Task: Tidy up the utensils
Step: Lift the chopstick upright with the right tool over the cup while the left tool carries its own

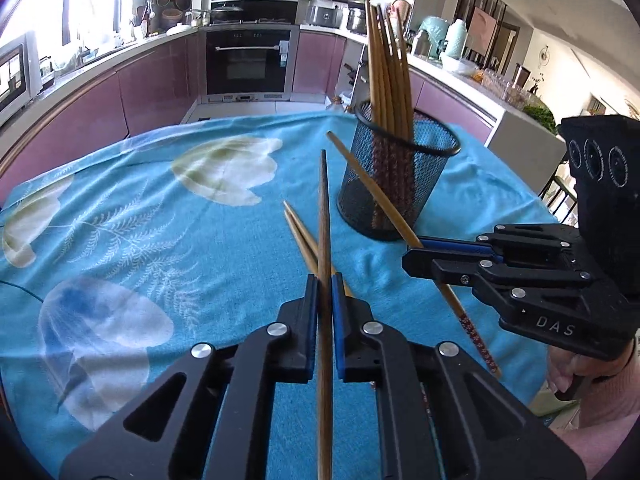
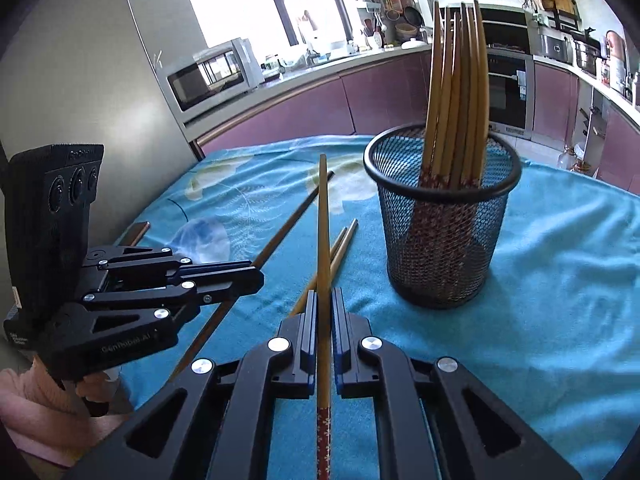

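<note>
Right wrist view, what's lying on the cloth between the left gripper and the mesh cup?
Two loose chopsticks lie together on the blue cloth between the left gripper and the mesh cup; the right wrist view shows it.

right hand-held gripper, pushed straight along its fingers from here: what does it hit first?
Probably the blue tablecloth, left of the mesh cup. The right hand-held gripper is shut on a chopstick whose tip would lead, passing over the two loose chopsticks. Depth is uncertain.
</note>
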The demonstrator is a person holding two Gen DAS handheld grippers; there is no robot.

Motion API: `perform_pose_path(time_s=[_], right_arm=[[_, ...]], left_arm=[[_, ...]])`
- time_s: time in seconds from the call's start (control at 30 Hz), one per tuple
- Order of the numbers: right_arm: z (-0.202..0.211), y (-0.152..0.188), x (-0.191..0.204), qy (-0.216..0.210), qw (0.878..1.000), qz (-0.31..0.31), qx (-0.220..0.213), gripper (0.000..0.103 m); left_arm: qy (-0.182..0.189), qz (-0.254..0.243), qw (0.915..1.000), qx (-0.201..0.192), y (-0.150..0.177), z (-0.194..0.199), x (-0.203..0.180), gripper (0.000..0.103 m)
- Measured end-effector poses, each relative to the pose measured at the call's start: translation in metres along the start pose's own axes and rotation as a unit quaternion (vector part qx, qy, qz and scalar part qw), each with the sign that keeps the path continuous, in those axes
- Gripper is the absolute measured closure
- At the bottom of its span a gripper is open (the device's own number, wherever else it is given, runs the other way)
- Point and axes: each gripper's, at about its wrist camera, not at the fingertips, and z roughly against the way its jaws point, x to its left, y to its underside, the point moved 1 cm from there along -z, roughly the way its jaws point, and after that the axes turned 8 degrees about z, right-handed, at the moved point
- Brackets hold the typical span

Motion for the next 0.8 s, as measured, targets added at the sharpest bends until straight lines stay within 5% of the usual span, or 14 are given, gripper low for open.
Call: perform_pose_path(time_s=[0.8], right_arm=[[0.071,-0.035,-0.029,0.02,0.994,-0.018,-0.107,0.097]], left_arm=[[0.095,-0.001,0.9915,-0.089,-0.042,0.091,-0.02,0.096]])
